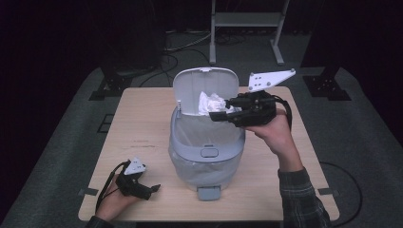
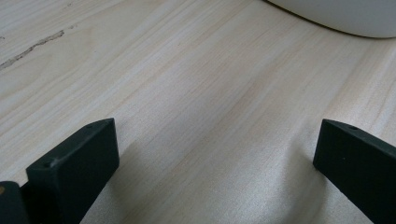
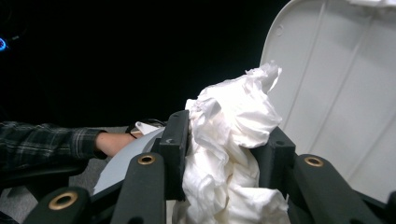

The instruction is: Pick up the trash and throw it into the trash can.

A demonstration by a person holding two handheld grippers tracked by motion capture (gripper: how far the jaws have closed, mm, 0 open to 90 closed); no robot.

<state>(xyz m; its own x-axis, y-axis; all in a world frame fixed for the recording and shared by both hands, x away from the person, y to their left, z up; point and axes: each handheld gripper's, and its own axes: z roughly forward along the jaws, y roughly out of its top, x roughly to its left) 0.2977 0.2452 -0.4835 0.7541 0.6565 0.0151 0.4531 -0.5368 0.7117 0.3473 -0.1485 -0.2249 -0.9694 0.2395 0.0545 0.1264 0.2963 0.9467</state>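
Above open bin [image 1: 207, 142]: right tool [image 1: 219, 114] grips crumpled white tissue [image 1: 211, 101]; left tool [image 2: 217, 154] open.

In the right gripper view the crumpled white paper [image 3: 231, 154] is cut off at the six o'clock edge, and its middle is hidden between the black jaws. The raised bin lid [image 3: 345, 88] runs off at twelve and three o'clock. In the left gripper view, the pale bin [image 2: 341, 16] shows as a sliver at one o'clock.
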